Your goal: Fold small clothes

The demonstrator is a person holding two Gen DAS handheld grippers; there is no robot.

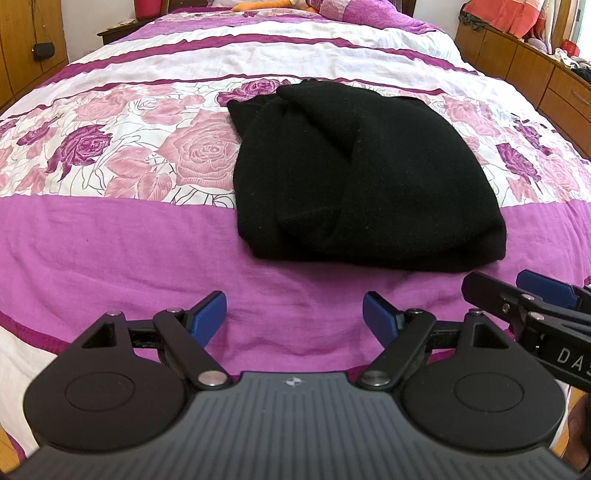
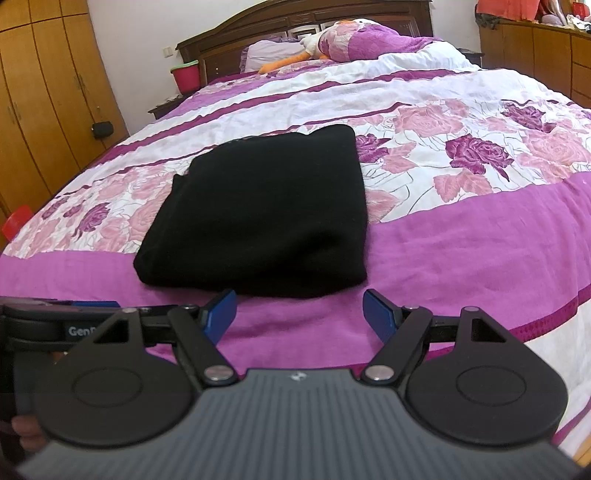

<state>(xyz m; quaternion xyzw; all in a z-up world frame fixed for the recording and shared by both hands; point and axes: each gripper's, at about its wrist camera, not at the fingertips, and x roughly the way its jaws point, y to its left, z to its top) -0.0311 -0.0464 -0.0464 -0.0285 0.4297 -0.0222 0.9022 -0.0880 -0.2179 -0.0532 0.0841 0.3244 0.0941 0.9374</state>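
A: Item one, the garment?

B: A black garment point(image 1: 365, 177) is listed, folded into a thick, roughly rectangular bundle. It is laid on the bed point(image 1: 110, 258), across the line where the rose-printed band of the bedspread meets the plain purple band. In the right wrist view the same garment point(image 2: 258, 214) is seen lying flat, its near edge on the purple band.

A: Item two, the left gripper?

B: The left gripper point(image 1: 294, 314) is held over the purple band, just short of the garment's near edge. Its jaws are spread wide and nothing is gripped; the garment is not touched.

A: Item three, the right gripper?

B: The right gripper point(image 2: 299, 312) is recorded close to the garment's near edge, jaws likewise released and empty. Whether the left blue pad touches the cloth cannot be told. It is also seen in the left wrist view point(image 1: 517, 291), to the right of the garment's near corner.

A: Other entries?

B: Beyond the garment, at the head of the bed: a wooden headboard point(image 2: 295, 18), a floral pillow point(image 2: 354, 40) and an orange and white soft toy point(image 2: 295, 57). Left of the bed, a pink bucket point(image 2: 185, 75) and wooden wardrobes point(image 2: 44, 92) are noted.
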